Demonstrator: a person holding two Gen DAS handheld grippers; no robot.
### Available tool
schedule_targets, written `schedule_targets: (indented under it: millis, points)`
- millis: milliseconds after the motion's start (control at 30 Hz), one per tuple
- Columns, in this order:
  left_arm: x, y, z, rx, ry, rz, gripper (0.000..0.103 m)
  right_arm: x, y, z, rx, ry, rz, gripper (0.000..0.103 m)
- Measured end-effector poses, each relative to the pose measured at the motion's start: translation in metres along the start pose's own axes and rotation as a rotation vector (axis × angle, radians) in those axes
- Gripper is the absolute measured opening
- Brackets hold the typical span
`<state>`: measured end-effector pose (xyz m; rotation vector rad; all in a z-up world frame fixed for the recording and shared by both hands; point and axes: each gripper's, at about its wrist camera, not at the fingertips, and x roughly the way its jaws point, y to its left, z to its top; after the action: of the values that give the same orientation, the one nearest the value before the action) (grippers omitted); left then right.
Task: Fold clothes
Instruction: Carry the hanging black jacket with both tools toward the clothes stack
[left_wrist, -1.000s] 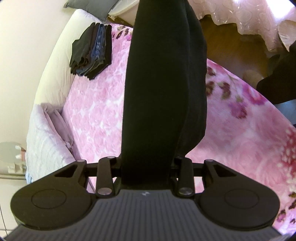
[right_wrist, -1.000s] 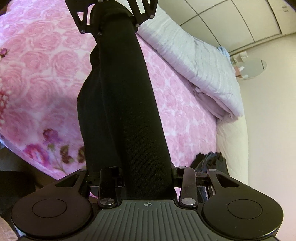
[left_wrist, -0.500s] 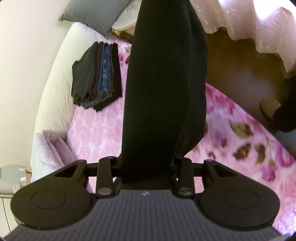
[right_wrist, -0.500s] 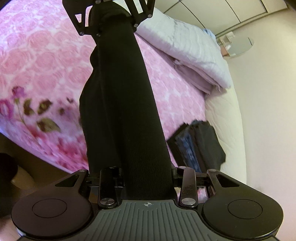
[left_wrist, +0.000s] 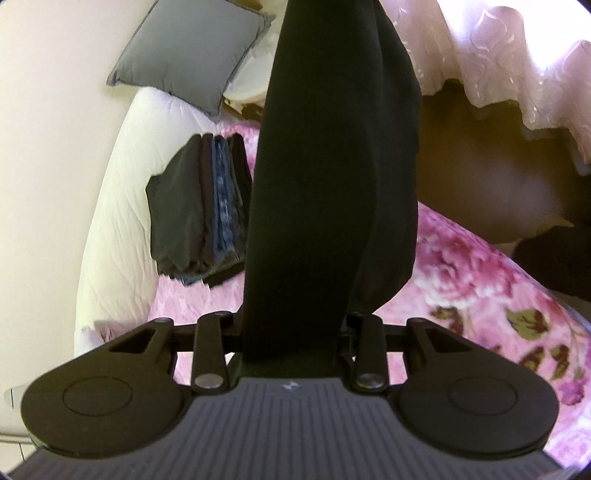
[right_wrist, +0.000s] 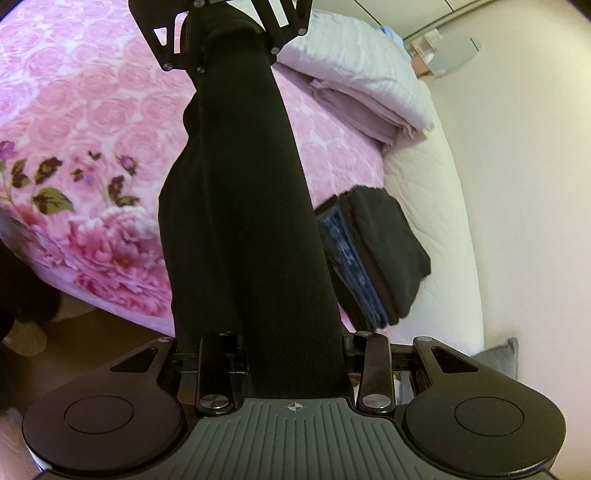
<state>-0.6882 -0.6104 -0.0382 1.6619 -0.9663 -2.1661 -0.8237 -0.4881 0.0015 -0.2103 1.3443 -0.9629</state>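
On the left of the left wrist view, a stack of folded dark clothes (left_wrist: 201, 210), black pieces with a blue denim layer among them, lies at the edge of the pink rose-patterned bedspread (left_wrist: 476, 273), partly over the bare white mattress (left_wrist: 118, 221); a grey cushion (left_wrist: 192, 51) sits beyond it against the wall. Nothing here serves as a container: the stack simply rests on the bed. In the middle of that view the left gripper (left_wrist: 291, 332) is clamped on one end of a folded black garment (left_wrist: 332, 166), which fills the gap between its fingers and runs straight away from the camera as a taut band, with a looser fold hanging on its right side. To the right, a lace curtain (left_wrist: 517, 62) hangs above a dark brown floor. In the right wrist view the bedspread fills the left, its flowered border at the bed's edge. The right gripper (right_wrist: 295, 354) is closed on the other end of the same garment, held clear above the bed; the band leads up to the left gripper's fingers at the top of the frame. Right of the garment lies the same folded stack, and further back a folded pale quilt (right_wrist: 369, 70) rests on the bed.
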Motion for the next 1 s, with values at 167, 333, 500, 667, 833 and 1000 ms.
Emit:
schedule_targets:
  millis: [167,333,500,667,833,1000]
  points:
    - [0.018,0.044,0.012,-0.003,-0.047,0.018,0.032,0.020,-0.045,-0.009,-0.005,0.015,-0.011,0.036]
    - [0.035,0.101,0.020,-0.014,-0.080,0.048,0.032,0.038,-0.099,-0.003,-0.021,0.026,-0.036,0.036]
    - [0.047,0.160,0.023,-0.025,-0.091,0.105,0.032,0.052,-0.158,0.005,-0.031,0.013,-0.078,0.036]
    - [0.065,0.213,0.022,-0.052,-0.070,0.154,0.032,0.073,-0.215,0.013,-0.049,-0.022,-0.099,0.036]
    - [0.092,0.274,0.025,-0.097,-0.023,0.201,0.032,0.108,-0.280,0.015,-0.096,-0.082,-0.106,0.036]
    - [0.137,0.340,0.031,-0.161,0.068,0.255,0.032,0.164,-0.361,0.016,-0.164,-0.168,-0.106,0.036]
